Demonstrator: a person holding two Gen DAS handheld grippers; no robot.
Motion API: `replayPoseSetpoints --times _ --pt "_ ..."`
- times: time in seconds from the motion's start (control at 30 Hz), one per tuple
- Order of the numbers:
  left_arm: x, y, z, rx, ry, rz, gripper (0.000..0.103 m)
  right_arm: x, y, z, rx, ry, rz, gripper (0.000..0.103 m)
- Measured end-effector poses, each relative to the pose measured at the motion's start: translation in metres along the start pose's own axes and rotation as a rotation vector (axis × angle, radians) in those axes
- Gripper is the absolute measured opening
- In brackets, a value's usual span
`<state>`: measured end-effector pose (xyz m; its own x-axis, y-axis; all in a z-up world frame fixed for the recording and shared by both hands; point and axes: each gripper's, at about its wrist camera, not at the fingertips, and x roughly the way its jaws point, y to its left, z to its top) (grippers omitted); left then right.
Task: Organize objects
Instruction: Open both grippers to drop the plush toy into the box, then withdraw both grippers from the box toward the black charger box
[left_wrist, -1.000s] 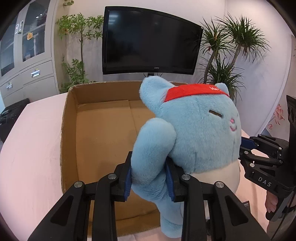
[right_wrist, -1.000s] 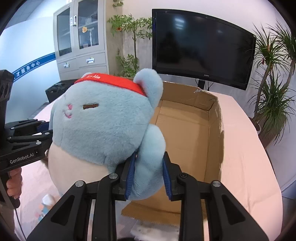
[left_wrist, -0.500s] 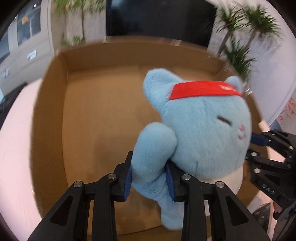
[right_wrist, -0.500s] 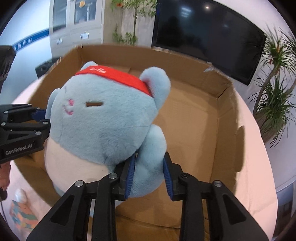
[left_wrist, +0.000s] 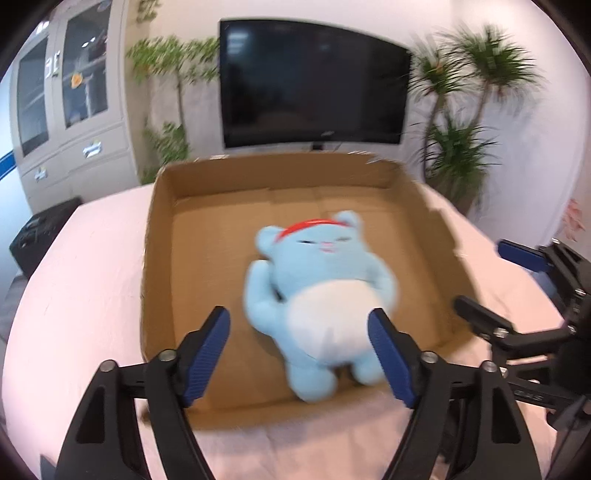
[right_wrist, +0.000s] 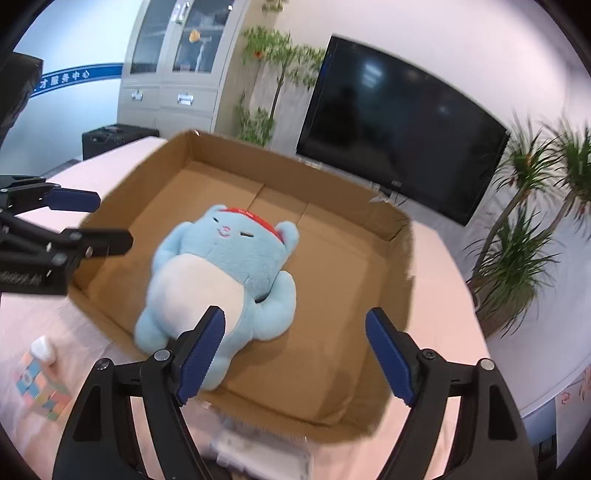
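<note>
Lying on its back on the floor of the cardboard box (left_wrist: 159, 258), the blue plush toy (left_wrist: 317, 295) is free of both your grippers — its red headband points toward the far wall of the box and its feet toward the near wall. Your left gripper (left_wrist: 299, 354) has just been opening; its blue pads (left_wrist: 205, 354) now stand wide apart, at the near edge of the box, with nothing pressed between them, though the toy's lower body shows in the gap beyond them. Your right gripper (right_wrist: 295, 354) has just been opening too, and its jaws are spread the same way, empty, with the toy's arm and foot just past the left pad. In the right wrist view your left gripper reaches in from the left, beside the box's left wall, clear of the toy.

The box sits on a table under a pale pink cloth (left_wrist: 81, 280). On that cloth, near the box's front left corner in the right wrist view, you have a colourful puzzle cube (right_wrist: 38, 391) and a small white object (right_wrist: 42, 349) just beside it. Both views are somewhat blurred.
</note>
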<state>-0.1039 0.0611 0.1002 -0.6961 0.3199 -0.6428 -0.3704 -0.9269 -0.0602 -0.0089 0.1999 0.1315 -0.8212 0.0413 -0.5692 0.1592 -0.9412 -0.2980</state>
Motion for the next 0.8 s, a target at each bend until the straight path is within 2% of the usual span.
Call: replayPoseSetpoints --times 0.13,0.3,0.47,0.57,0.73,0.8 --pt "-0.041 -0.029 -0.024 0.046 -0.041 -0.039 0.078 -0.040 0.005 -0.016 0.016 -0.045 0.011 0.081" --pt "-0.081 -0.053 -0.063 0.044 -0.049 -0.086 0.078 -0.062 0.013 -0.037 0.006 -0.057 0.024 0.081" --pt "-0.103 -0.066 -0.115 0.016 -0.016 -0.080 0.078 -0.077 0.007 -0.074 0.073 -0.020 0.088 0.081" --pt "-0.115 -0.064 -0.145 -0.024 -0.007 -0.119 0.078 -0.087 0.002 -0.101 0.120 -0.001 0.136 0.081" --pt "-0.128 -0.062 -0.193 -0.049 0.036 -0.148 0.078 -0.096 -0.009 -0.157 0.228 0.066 0.290 0.085" --pt "-0.129 -0.059 -0.208 -0.071 0.061 -0.158 0.078 -0.097 -0.008 -0.176 0.237 0.092 0.276 0.085"
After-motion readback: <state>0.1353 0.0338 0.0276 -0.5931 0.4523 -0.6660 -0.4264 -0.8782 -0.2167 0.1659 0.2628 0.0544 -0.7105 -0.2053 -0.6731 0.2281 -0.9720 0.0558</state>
